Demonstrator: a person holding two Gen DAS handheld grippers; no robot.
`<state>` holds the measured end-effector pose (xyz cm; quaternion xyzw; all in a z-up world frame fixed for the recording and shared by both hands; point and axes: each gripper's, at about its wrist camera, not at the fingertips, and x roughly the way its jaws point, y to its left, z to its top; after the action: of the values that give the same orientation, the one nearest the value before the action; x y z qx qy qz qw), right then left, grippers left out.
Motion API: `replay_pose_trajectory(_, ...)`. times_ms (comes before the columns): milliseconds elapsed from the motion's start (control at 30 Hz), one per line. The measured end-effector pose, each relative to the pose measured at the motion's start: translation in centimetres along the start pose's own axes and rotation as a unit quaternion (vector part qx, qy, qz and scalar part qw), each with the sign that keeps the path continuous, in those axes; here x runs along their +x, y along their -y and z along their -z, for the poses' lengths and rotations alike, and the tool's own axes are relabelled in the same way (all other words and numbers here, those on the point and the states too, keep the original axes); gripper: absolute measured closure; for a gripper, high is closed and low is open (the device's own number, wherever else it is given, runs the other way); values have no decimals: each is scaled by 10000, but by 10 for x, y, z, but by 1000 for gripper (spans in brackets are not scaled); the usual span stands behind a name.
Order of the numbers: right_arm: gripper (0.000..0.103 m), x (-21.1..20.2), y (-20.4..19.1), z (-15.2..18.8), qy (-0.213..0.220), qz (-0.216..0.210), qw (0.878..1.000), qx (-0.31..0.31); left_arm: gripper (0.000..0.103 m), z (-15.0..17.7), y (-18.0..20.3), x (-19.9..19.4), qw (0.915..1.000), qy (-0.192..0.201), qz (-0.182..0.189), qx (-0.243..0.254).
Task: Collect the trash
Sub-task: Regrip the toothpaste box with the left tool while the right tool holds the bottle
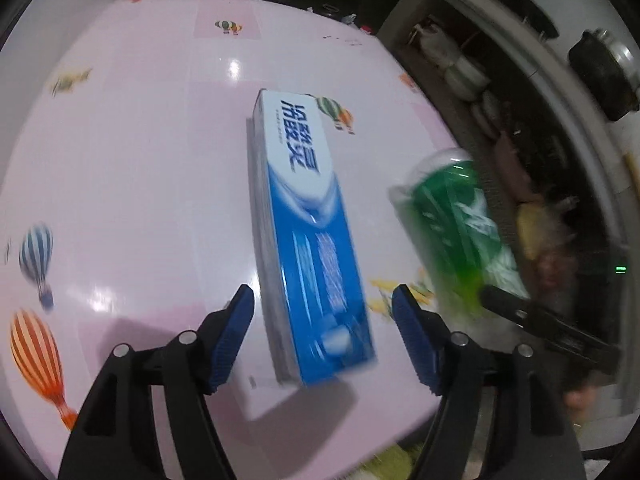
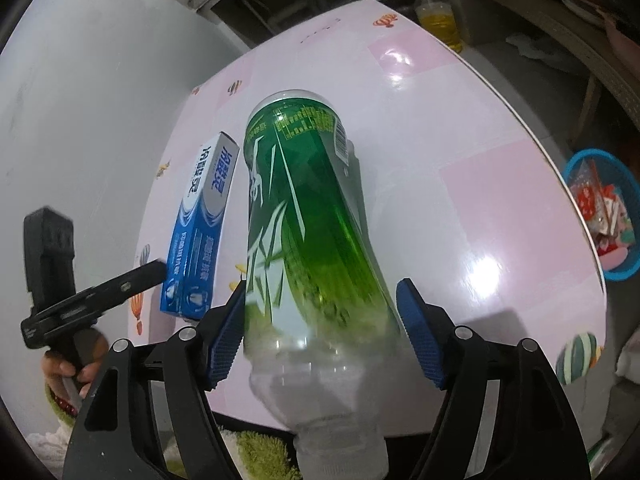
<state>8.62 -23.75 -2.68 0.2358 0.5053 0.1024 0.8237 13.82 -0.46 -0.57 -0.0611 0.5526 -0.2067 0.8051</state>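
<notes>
The left gripper (image 1: pixel 323 340) stands released astride the blue toothpaste box (image 1: pixel 308 240), pads clear of both sides; the right gripper (image 2: pixel 322 336) likewise straddles the green bottle (image 2: pixel 308 216) lying on the pink table (image 2: pixel 500 200), its near pad close, contact unclear (judged not yet gripped). Both seem poised to clench, then carry to the blue basket (image 2: pixel 624 272), already holding wrappers

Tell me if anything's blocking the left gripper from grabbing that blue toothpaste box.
Nothing visible does. The toothpaste box lies on the pink table, its near end already between the left gripper's open jaws. The green bottle sits off to the side, clear of the box.
</notes>
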Motion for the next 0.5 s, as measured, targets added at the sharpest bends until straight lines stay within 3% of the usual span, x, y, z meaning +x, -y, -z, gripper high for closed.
replay_pose_trajectory(67,37,6,1,-4,-25,-87,10000,28,34,-9,2,14,9996,24,-281,91)
replay_pose_trajectory(167,39,9,4,-7,-23,-190,9997,141,49,-16,0,19,9979,351,-518,140)
replay_pose_trajectory(300,39,2,10,0,70,-209,9991,368,50,-3,2,14,9971,504,-544,179)
replay_pose_trajectory(500,37,-1,19,8,-15,-459,9971,606,49,33,19,1,9963,344,-582,526)
